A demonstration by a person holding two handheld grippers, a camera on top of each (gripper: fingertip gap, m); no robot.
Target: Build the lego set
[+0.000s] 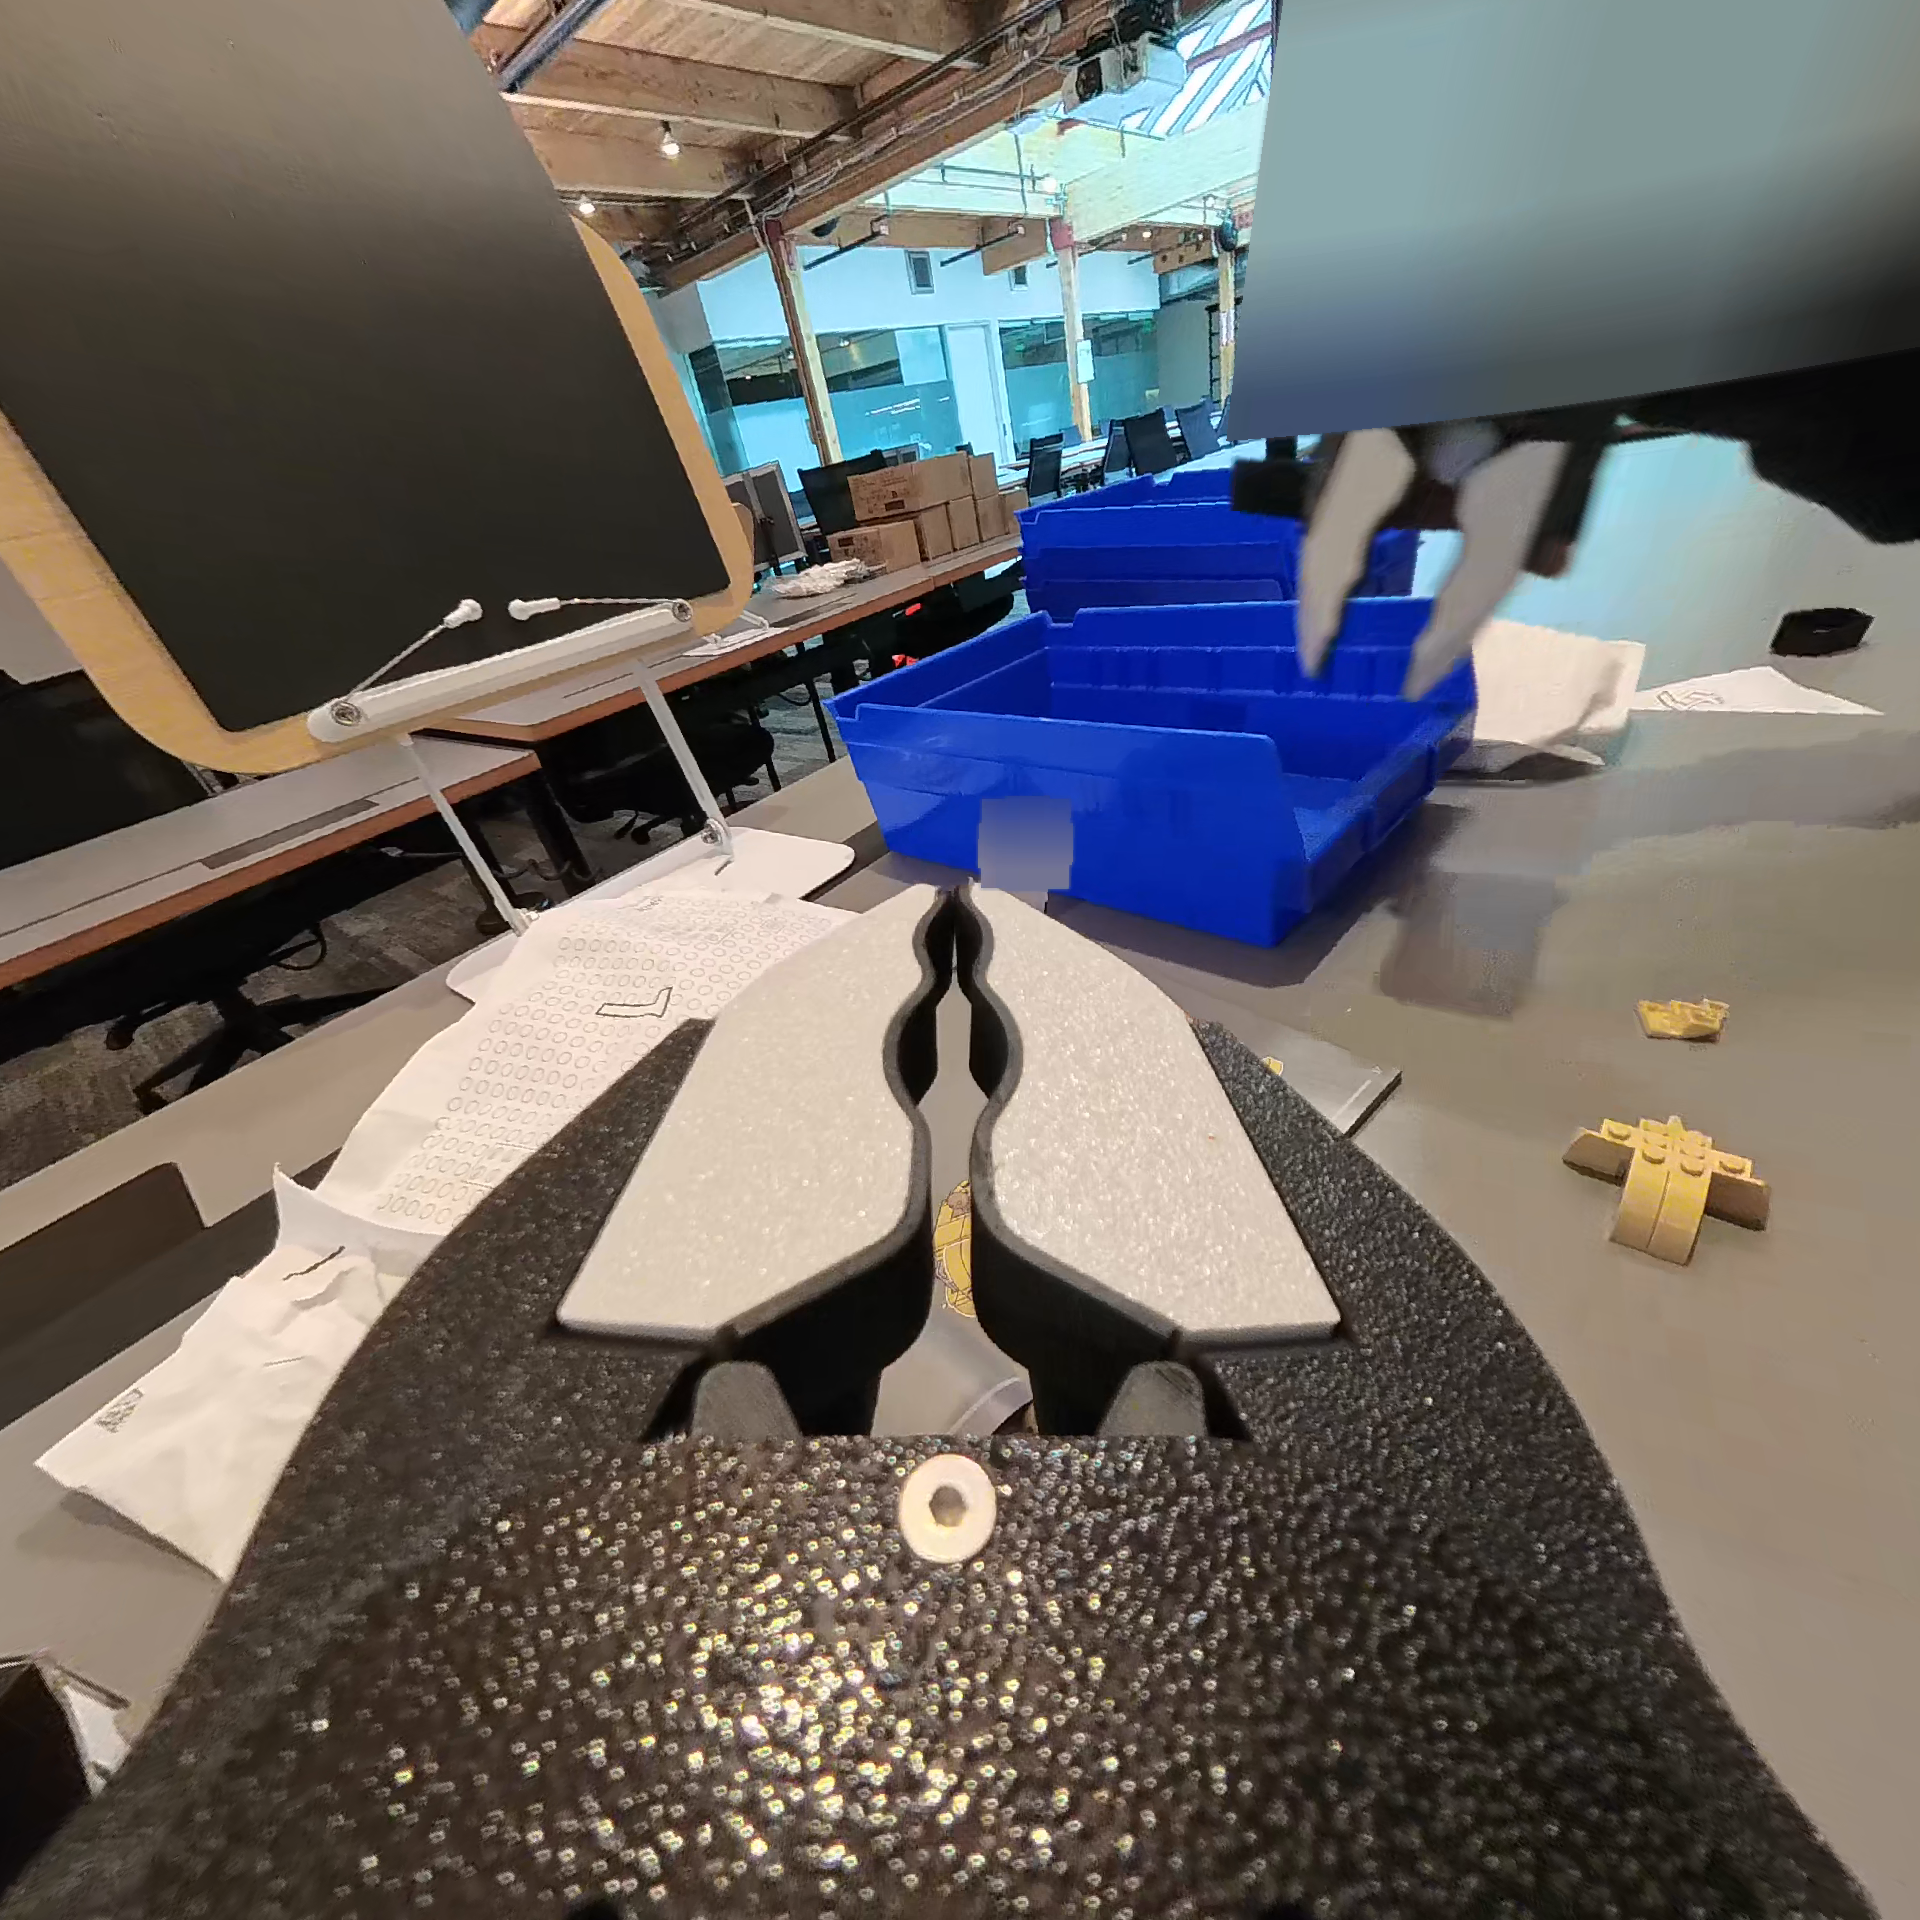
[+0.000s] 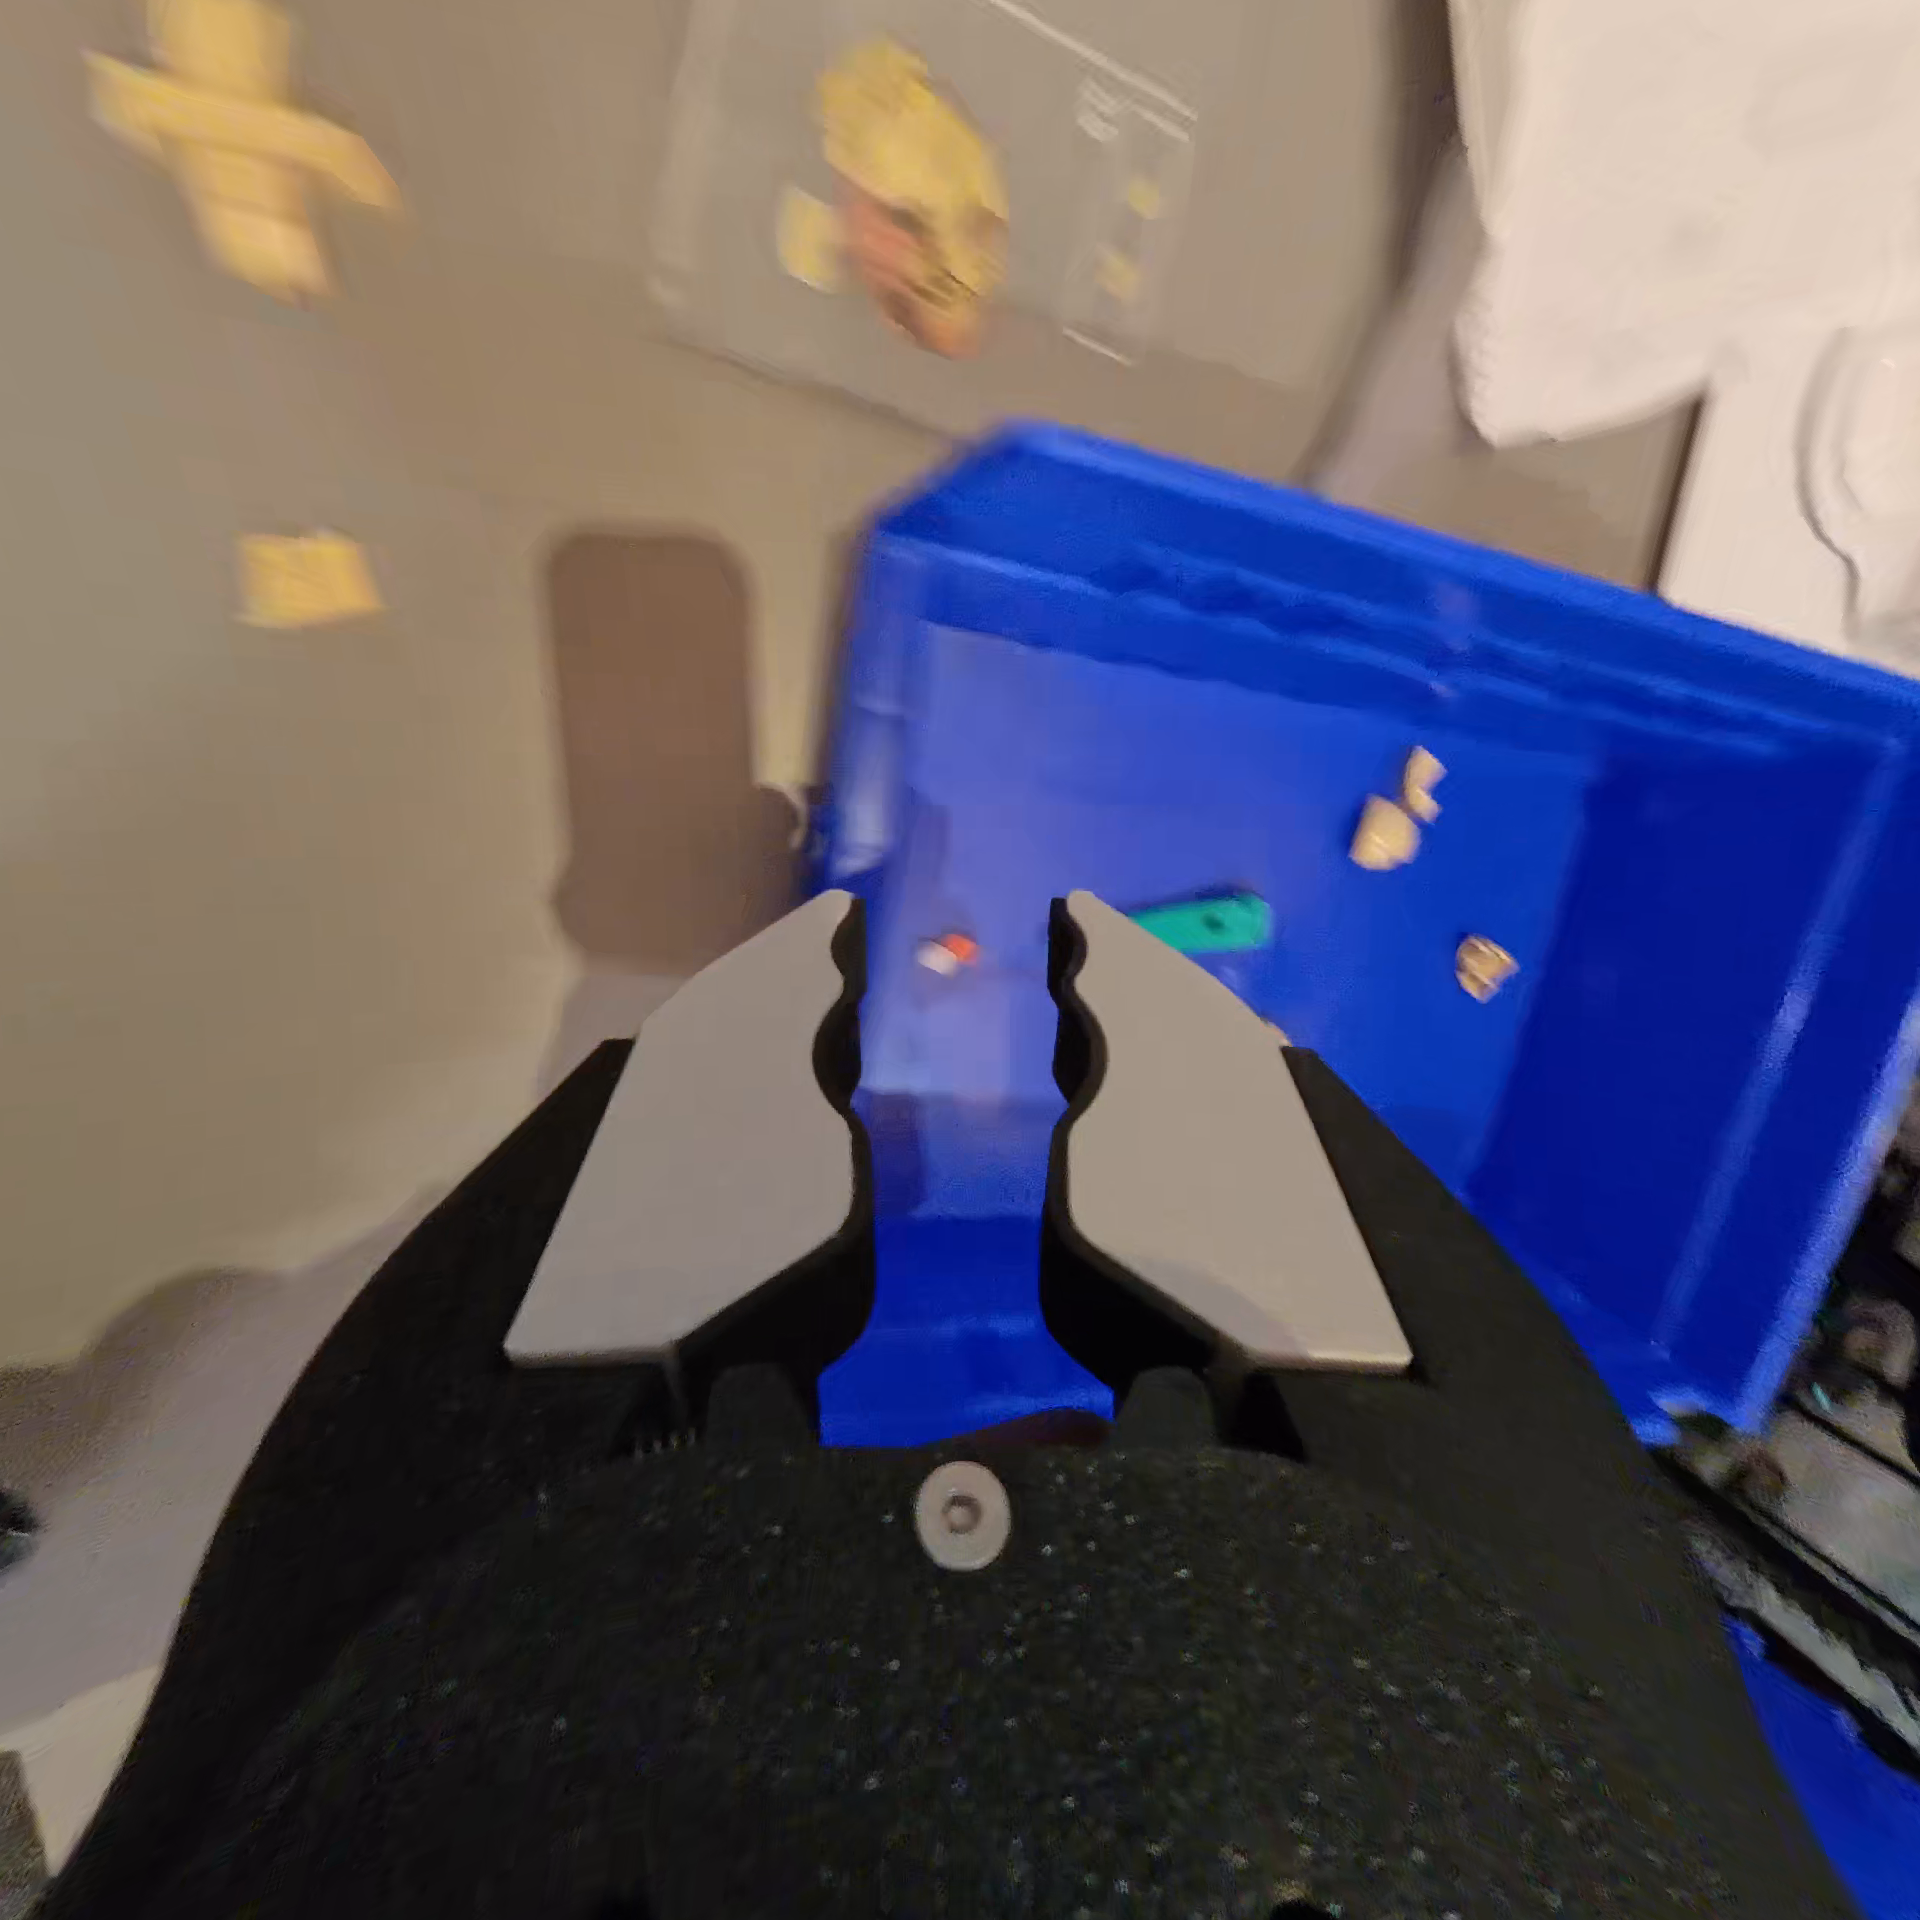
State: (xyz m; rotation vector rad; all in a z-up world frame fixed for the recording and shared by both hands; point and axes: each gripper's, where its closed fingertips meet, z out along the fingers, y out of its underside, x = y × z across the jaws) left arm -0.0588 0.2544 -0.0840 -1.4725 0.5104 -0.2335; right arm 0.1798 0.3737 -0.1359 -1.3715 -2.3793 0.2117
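My left gripper (image 1: 957, 896) is shut, its tips together with nothing between them, low over the grey table (image 1: 1558, 1455) just before a blue bin (image 1: 1143, 862). My right gripper (image 2: 958, 914) is open above the bin's inside (image 2: 1351, 665). It also shows in the left wrist view (image 1: 1377, 665), fingers apart over the bin's far side. A small red and white piece (image 2: 948, 951) shows between its fingers, clear of both pads. In the bin lie a teal piece (image 2: 1210, 923) and a few tan pieces (image 2: 1387, 831).
A tan brick assembly (image 1: 1662, 1184) and a small tan piece (image 1: 1683, 1018) lie on the table to the right. White paper sheets (image 1: 582, 1039) and a dark board on a white stand (image 1: 312, 364) are at the left. More blue bins (image 1: 1143, 540) are stacked behind.
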